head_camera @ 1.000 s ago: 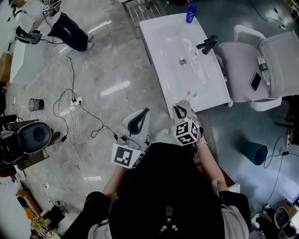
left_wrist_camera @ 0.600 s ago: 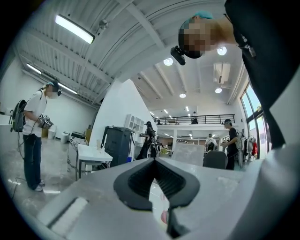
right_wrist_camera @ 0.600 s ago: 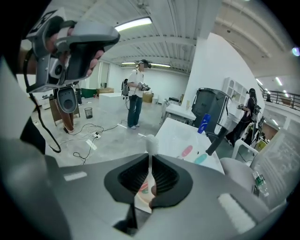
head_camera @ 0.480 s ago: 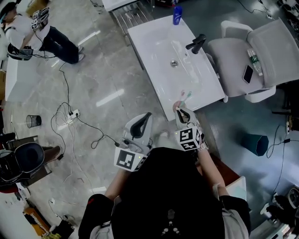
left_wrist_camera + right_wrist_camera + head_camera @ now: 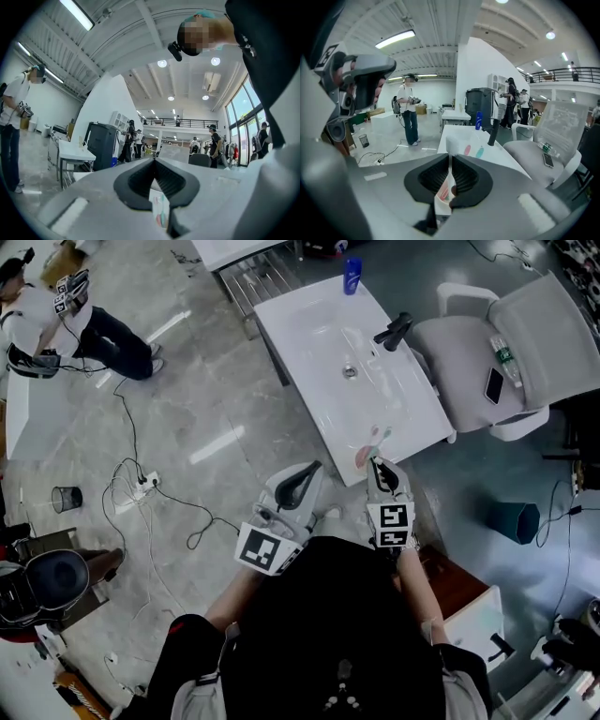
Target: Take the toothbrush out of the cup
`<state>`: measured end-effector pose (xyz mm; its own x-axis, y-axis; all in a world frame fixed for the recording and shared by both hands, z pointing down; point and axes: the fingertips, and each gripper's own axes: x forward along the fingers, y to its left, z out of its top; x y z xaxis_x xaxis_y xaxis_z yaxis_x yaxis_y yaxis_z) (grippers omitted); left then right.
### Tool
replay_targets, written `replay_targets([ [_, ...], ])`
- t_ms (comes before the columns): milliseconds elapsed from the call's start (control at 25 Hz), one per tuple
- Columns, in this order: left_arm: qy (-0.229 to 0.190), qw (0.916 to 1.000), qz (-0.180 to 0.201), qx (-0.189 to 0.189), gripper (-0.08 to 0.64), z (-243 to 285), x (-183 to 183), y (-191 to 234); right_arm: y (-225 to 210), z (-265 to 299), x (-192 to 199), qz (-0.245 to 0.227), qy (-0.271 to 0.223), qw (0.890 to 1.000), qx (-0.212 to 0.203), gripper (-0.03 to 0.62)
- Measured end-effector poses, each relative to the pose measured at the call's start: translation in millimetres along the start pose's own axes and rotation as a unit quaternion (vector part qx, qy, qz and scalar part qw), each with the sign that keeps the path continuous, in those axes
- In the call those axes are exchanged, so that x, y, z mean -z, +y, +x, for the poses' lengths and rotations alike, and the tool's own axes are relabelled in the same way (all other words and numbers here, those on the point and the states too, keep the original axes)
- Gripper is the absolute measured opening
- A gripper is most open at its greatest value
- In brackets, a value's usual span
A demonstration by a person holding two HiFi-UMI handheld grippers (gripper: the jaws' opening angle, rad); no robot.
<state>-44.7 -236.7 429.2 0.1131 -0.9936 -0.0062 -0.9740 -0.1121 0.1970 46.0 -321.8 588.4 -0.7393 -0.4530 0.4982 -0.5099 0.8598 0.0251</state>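
Moved: the right gripper [image 5: 376,463] [image 5: 450,157] has edged rightward along the near rim of the white rectangular washbasin [image 5: 319,334] and now sits closer beneath the brush heads. The left gripper [image 5: 315,467] [image 5: 153,161] has drifted toward the basin's near corner. Cup and brushes sit as before.
Left gripper: idle off the basin's near corner, jaws pressed together on nothing.
Cup: a small pale translucent cup [image 5: 361,457] [image 5: 452,143] stands on the basin's near rim, just ahead of the right gripper's tips and in line with their slit.
Toothbrushes: the pink-headed toothbrush [image 5: 374,433] [image 5: 467,150] and green-headed toothbrush [image 5: 384,430] [image 5: 480,151] are side by side, heads leaning away beyond the cup. Their handles are too pale to trace, so that they stand in the cup is a judgement.
Right gripper: jaws pressed together, with only a hairline pale slit between them. The cup is beyond the tips, not between them, and nothing appears held.
Done: apparently only the approach.
Left to do: spread the jaws, close on a brush handle, and lift it clear of the cup.
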Motion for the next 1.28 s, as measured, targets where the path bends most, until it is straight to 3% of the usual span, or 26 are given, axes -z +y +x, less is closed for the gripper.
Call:
replay_targets([
  [400, 0.008, 0.9971, -0.023, 0.072, 0.002, -4, -11, 22, 5, -13, -20, 0.048, -0.024, 0.995, 0.089, 0.021],
  [720, 0.003, 0.9924, -0.029, 0.12, 0.002, -12, -23, 54, 24, -18, -48, 0.06, -0.042, 0.987, 0.146, 0.021],
  [1040, 0.004, 0.9785, -0.012, 0.206, 0.002, 1, -20, 46, 29, -36, -68, 0.07, -0.066, 0.973, 0.209, 0.021],
  [1280, 0.011, 0.9682, -0.018, 0.249, 0.002, 6, -18, 33, 34, -57, -79, 0.087, -0.085, 0.962, 0.244, 0.021],
])
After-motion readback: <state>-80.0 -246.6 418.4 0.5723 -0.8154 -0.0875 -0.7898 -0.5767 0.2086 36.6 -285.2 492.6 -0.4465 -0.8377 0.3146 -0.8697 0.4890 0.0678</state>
